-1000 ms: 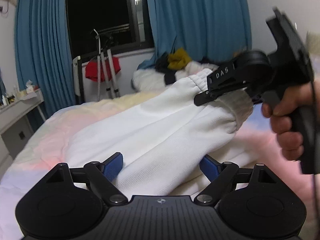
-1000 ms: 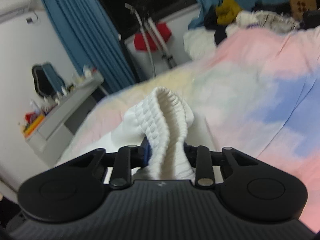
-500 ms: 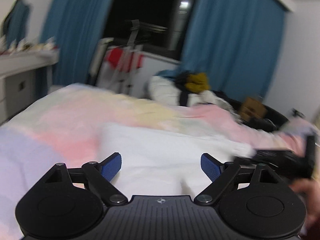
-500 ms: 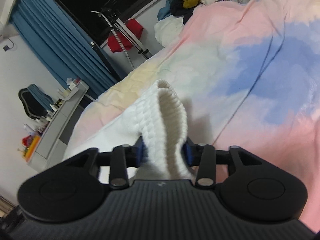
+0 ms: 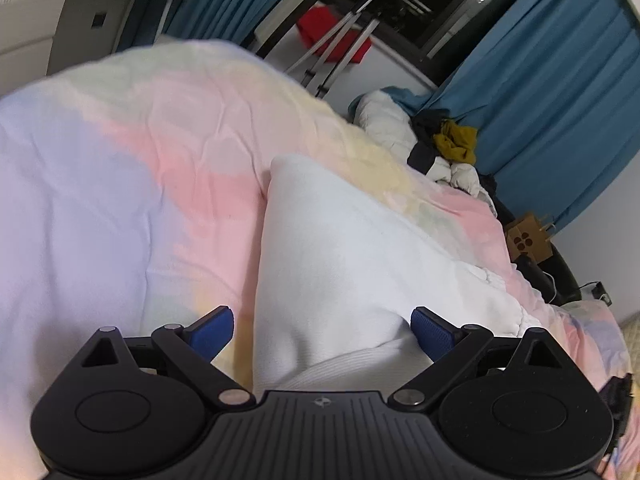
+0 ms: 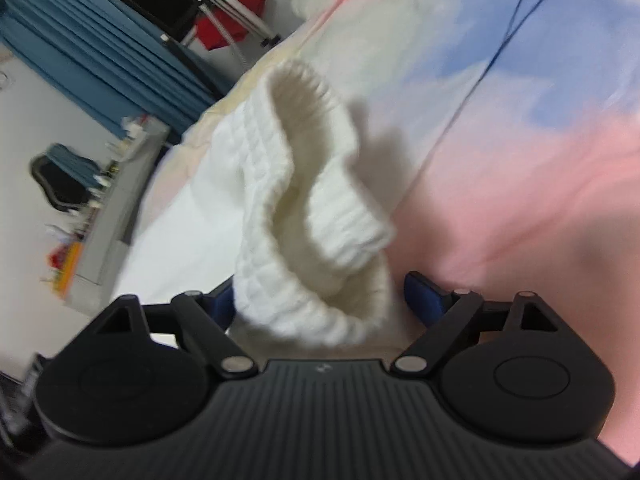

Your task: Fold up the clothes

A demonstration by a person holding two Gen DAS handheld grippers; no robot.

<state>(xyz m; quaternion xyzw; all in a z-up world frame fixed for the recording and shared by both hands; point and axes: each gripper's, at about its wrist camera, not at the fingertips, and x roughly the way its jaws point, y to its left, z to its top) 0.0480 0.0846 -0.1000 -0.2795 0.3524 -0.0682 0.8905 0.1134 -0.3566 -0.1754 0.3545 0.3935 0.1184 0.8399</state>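
White cloth, one garment [image 5: 340,248], lay folded on the pastel bedspread [image 5: 100,208], its far corner pointing toward the window and its near edge running under the left gripper [image 5: 322,330]. That gripper's two blue pads [image 5: 210,330] stood wide apart, released, with the cloth between them but neither pad pressing it. In the right wrist view, one ribbed cuff [image 6: 316,200] of the same garment curled up in a loop just ahead of the right gripper [image 6: 320,300]. Its two pads were spread as well, the left one touching or partly hidden by the cuff, the right one clear of it, so the grip was loose. Far off stood one pile of clothes [image 5: 436,148], two blue curtains [image 5: 560,92], one red item [image 5: 332,36] on a rack and one cardboard box [image 5: 528,240] at the right.
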